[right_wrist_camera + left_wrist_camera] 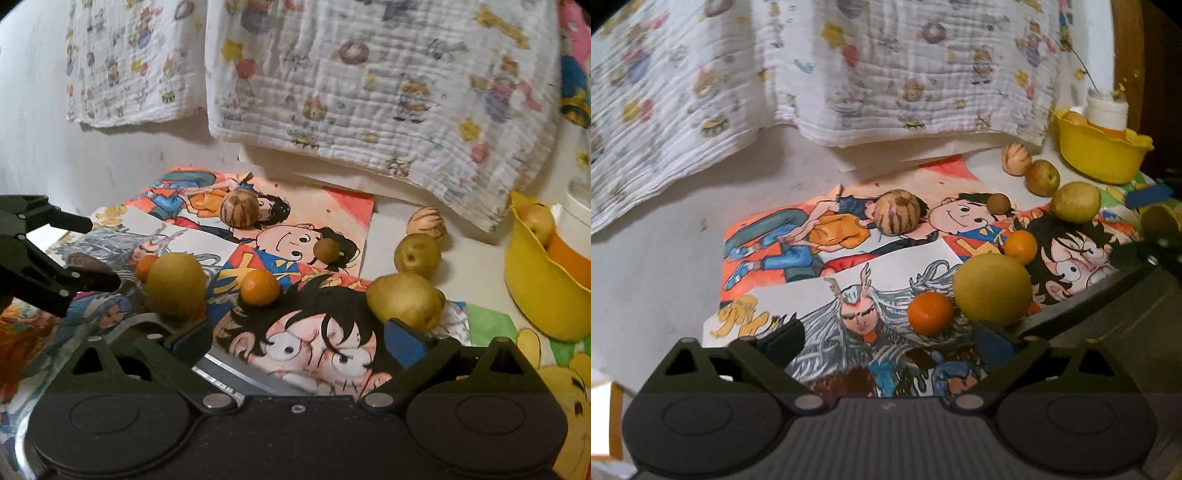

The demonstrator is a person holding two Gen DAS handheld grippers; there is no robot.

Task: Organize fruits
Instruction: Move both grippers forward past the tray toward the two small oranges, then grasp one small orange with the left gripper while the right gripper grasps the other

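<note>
Several fruits are scattered over the drawings [295, 258] left of the yellow bowl [535, 295]. Both grippers, left gripper [890, 339] and right gripper [299, 339], are held wide and empty. Round fruit may be nudged into rolling off the worktop.

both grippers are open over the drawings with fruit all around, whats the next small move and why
Probably ease the right gripper forward and to the right to straddle the yellow-green pear just ahead of its right finger. Both it and the left gripper are open and empty, and that pear lies nearest the yellow bowl.
</note>
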